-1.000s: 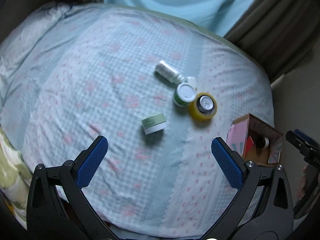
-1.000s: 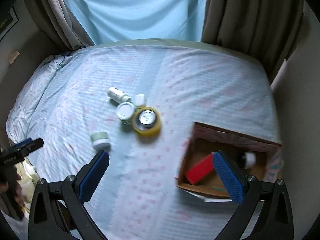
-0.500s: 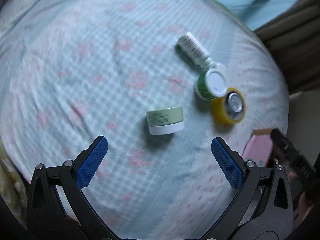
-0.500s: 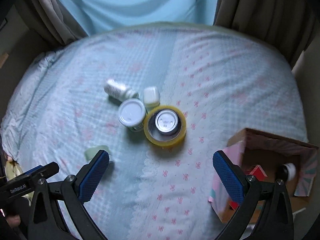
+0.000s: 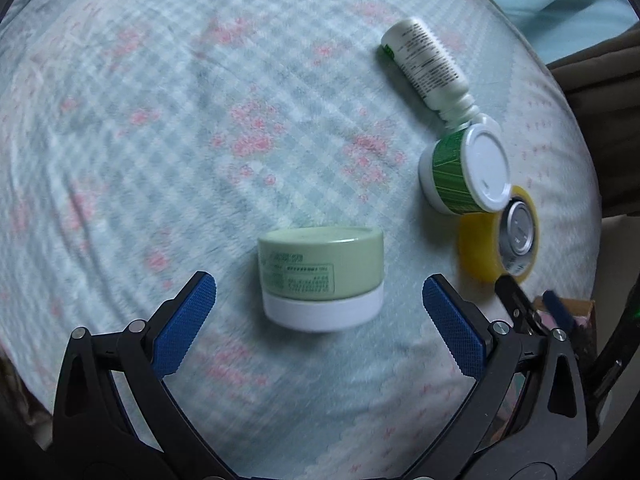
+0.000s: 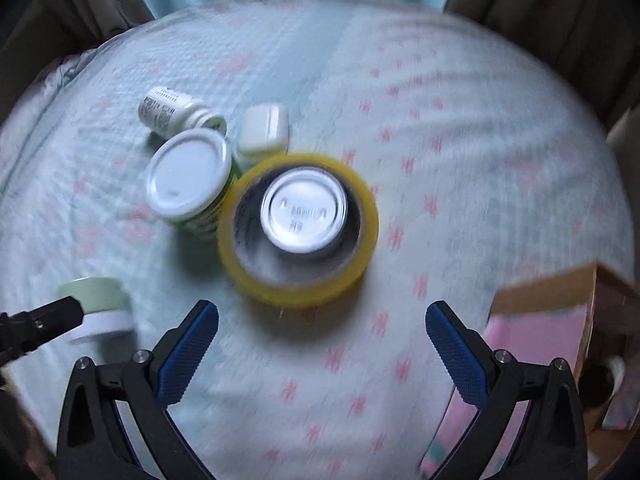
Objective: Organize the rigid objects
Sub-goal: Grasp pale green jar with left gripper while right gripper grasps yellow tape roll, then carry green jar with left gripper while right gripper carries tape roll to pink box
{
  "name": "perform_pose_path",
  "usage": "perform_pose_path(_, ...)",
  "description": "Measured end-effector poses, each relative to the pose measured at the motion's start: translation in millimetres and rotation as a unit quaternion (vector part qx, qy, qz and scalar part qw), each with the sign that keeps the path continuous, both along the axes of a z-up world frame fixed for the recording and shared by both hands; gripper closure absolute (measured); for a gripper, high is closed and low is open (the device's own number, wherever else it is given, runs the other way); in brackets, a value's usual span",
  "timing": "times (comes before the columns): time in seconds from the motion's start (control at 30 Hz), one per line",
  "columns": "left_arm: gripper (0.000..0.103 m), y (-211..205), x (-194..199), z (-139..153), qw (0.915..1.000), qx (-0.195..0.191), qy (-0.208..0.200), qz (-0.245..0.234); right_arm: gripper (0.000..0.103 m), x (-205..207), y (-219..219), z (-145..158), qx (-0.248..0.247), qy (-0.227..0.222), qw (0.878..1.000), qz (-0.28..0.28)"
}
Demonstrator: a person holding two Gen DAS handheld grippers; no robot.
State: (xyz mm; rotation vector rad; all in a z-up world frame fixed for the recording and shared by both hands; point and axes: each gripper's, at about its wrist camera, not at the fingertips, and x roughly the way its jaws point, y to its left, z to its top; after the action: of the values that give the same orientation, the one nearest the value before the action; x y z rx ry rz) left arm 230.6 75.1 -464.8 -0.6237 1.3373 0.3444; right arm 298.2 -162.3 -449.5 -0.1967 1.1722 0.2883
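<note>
Left gripper [image 5: 319, 295]: wide, empty; green cream jar [image 5: 320, 278] sits upright between its fingers, untouched.
Jar's place: left of the yellow tape roll [image 6: 298, 229].
Right gripper [image 6: 322, 322]: wide, empty, just short of tape roll.
Cardboard box [image 6: 560, 320]: right of tape roll.

left tongs [image 5: 319, 302] | right tongs [image 6: 322, 326] | black frames | blue ridged pads | silver screws
</note>
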Motion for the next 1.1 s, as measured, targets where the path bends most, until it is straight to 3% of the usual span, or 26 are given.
perform_pose_path(0.23, 0.003, -3.6, 0.6, -26.0, 0.9998, -0.004, -0.009, 0.02, 0.0, 20.1, 14.1, -35.7, 0.019, -0.003, 1.0, 0.017)
perform_pose_path(0.37, 0.012, -7.4, 3.6, -39.2, 0.9998, -0.004, -0.002, 0.022, 0.0, 28.7, 19.8, -43.3, 0.013, 0.005, 1.0, 0.017)
perform_pose_path(0.6, 0.013, -6.3, 15.6, -39.9, 0.9996, 0.007, -0.011, 0.026, 0.001, 36.0, 21.9, -41.4, 0.018, 0.0, 1.0, 0.023)
perform_pose_path(0.63, 0.016, -6.2, 17.2, -40.9, 0.9996, 0.009, -0.01, 0.025, 0.004, 38.5, 22.5, -41.6, 0.018, 0.0, 1.0, 0.024)
perform_pose_path(0.67, 0.027, -6.4, 18.4, -42.9, 0.9997, 0.008, -0.009, 0.022, 0.005, 39.7, 22.5, -41.4, 0.015, 0.0, 1.0, 0.025)
perform_pose_path(0.77, 0.035, -5.3, 22.8, -45.5, 0.9999, 0.003, -0.012, 0.011, 0.006, 41.3, 21.6, -41.4, 0.023, 0.003, 0.999, 0.027)
perform_pose_path(1.1, 0.035, 5.3, 10.8, -27.7, 0.9995, -0.008, -0.026, 0.014, 0.006, 36.6, 19.8, -17.2, 0.029, -0.005, 0.999, 0.021)
